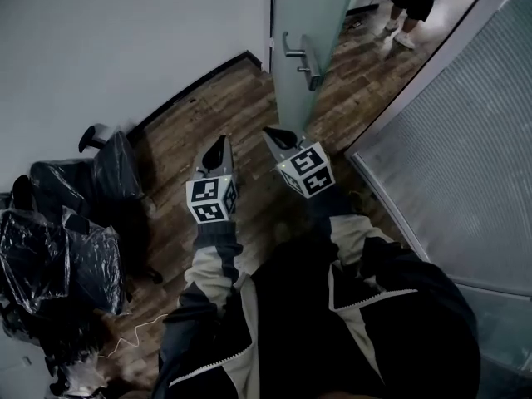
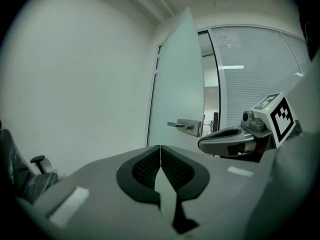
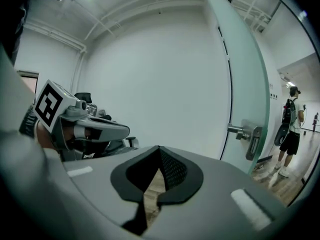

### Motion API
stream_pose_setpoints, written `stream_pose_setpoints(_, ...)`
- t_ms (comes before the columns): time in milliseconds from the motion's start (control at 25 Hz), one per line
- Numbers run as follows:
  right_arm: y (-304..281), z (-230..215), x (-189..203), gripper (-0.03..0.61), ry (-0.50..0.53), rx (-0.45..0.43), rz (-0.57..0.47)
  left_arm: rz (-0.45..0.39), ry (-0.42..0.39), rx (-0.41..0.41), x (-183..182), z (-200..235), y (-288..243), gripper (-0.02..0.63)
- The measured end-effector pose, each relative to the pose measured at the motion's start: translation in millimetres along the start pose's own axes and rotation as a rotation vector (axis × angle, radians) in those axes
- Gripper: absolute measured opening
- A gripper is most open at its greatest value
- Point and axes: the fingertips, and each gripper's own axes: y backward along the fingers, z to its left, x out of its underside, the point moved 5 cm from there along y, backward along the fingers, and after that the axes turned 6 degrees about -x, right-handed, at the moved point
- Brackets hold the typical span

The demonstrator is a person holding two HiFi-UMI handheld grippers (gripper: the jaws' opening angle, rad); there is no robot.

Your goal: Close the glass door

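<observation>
Frosted glass door (image 1: pixel 320 11) stands open, swung in at an angle off the white wall (image 1: pixel 108 40), straight ahead of both grippers, with its lever handle (image 1: pixel 301 59) on the side facing us. Only things wrapped up here: office chairs in black plastic bags (image 1: pixel 58 256) at the left of the wood floor (image 1: pixel 241 98), one bare armrest (image 1: pixel 91 135) sticking out. Left gripper (image 1: pixel 219 142): jaws fully together, nothing between them. Right gripper (image 1: pixel 273 135): same, pads meeting at the tip and empty (only floor shows through the slot behind them). The head view alone gives the layout: sleeves (image 1: pixel 216 264) reaching forward, the two grippers side by side, marker cubes (image 1: pixel 212 199) up, the right tip near the door's bottom edge, a blind-covered glass partition (image 1: pixel 474 140) to the right. The left gripper view adds the door (image 2: pixel 177 84) upright at full height, its handle (image 2: pixel 187 126) beyond the left gripper (image 2: pixel 160 151), with the right gripper (image 2: pixel 202 145) alongside at the right. The right gripper view puts the door (image 3: pixel 245 84) edge-on to the right of the right gripper (image 3: pixel 159 151), handle (image 3: pixel 245 132) apart from the jaws, and shows a person with a backpack (image 3: pixel 289 129) in the corridor past it. Both grippers point slightly downward, apart from the door.
</observation>
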Motion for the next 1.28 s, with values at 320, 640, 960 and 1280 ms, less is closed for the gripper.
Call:
stream_pose_setpoints(320,-28.5,-80.9,-22.5,0.005,-0.029,0.014,-0.021,0.025,-0.025,0.01,-24.5,-2.5,-81.7,0.002)
stream_pose_setpoints(640,-59.8,-108.5,-31.6,0.005,-0.038,0.124,-0.045,0.037,-0.052,0.13,-35.1,11.9,-143.0,0.002)
stream_pose_setpoints(960,-62.7,-146.4,-35.9,0.005,-0.098,0.526,-0.102,-0.033,-0.145,0.429,-52.6,23.4,-217.3,0.002)
stream_pose_setpoints(1280,-36.1,-155.1,-38.8,0.005,-0.195,0.819,-0.087,-0.023,-0.187,0.709,-73.7,2.1,-252.8,0.002)
